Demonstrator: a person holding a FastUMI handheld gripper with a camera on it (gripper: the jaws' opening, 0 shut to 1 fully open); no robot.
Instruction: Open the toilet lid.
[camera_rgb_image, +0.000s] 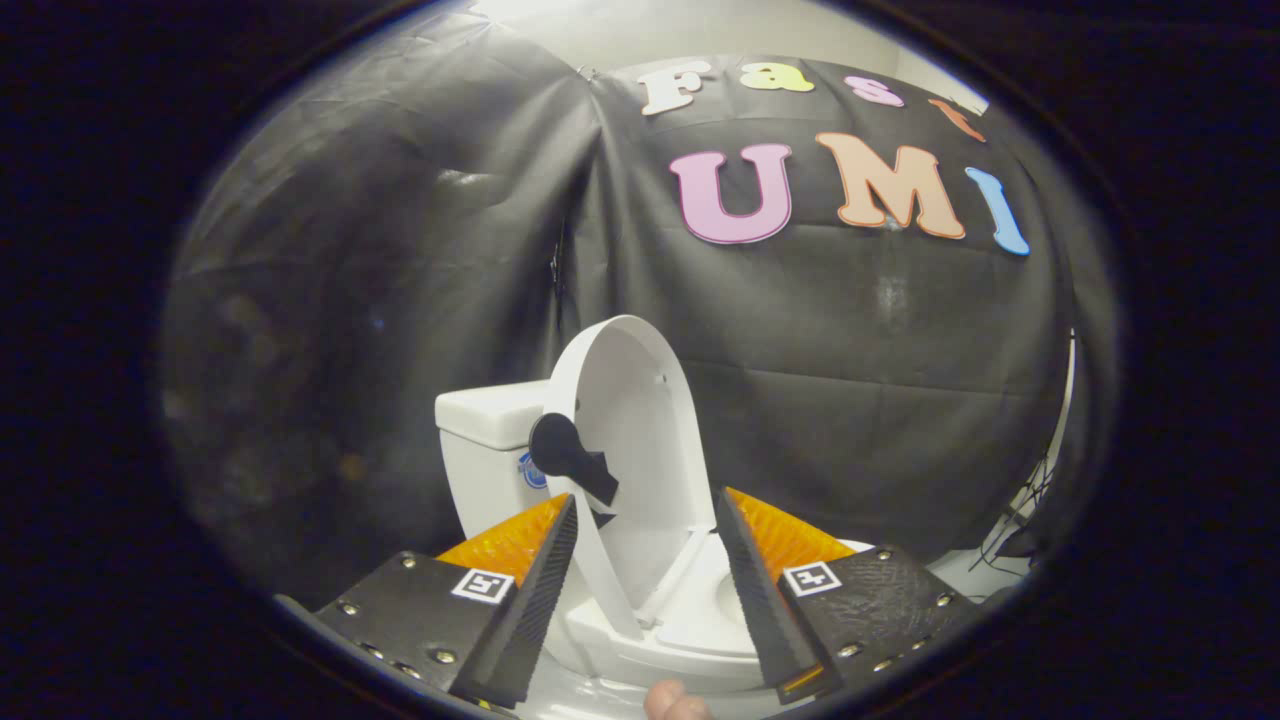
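The gripper (645, 560) was released, its two fingers spread wide and gripping nothing. Between and just beyond them stood a white toilet (690, 625), with the toilet lid (640, 440) already raised to near upright, turned edge-on so its inner face looked toward 3 o'clock. A dark knob-shaped handle (568, 458) was fixed on the lid's outer edge, at about 11 o'clock from the gap between the fingers, close to the left fingertip; whether it touched could not be told. The white tank (487, 460) sat behind the lid toward 10 o'clock. The seat and bowl rim lay open between the fingers. A fingertip (675, 702) of the person showed at 6 o'clock.
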